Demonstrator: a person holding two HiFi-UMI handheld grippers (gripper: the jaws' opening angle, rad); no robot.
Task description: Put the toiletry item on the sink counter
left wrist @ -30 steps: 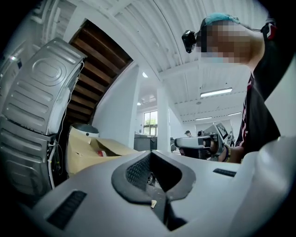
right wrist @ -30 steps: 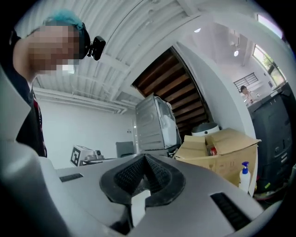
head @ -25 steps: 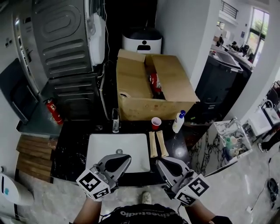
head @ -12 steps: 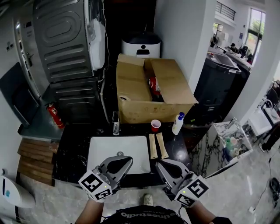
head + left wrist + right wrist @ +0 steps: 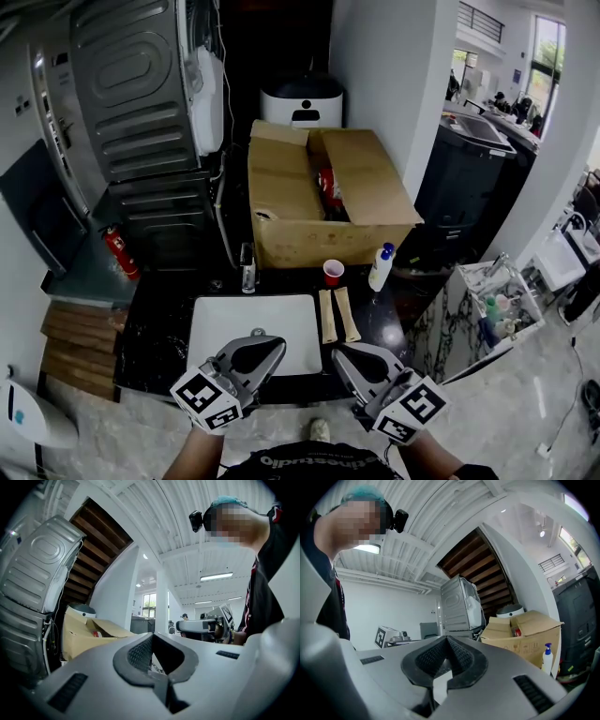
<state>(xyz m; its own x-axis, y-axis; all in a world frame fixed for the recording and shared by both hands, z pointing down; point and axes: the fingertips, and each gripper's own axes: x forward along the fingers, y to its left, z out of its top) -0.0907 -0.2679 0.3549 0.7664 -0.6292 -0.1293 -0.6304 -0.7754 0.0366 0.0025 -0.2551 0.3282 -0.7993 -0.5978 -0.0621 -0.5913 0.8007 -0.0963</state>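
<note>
You hold both grippers low and close to your body at the near edge of the counter (image 5: 159,328), marker cubes toward you and jaws pointing away. The left gripper (image 5: 269,348) angles inward to the right over the near rim of the sink (image 5: 248,323). The right gripper (image 5: 344,354) angles inward to the left, so the two tips lean toward each other, apart. Both gripper views tilt upward toward the ceiling. Each gripper's jaws are closed together with nothing between them. The bottle (image 5: 380,265), white with a blue pump, stands upright at the back of the counter, just in front of the box (image 5: 281,187) and right of the red cup (image 5: 332,272), well apart from both grippers.
</note>
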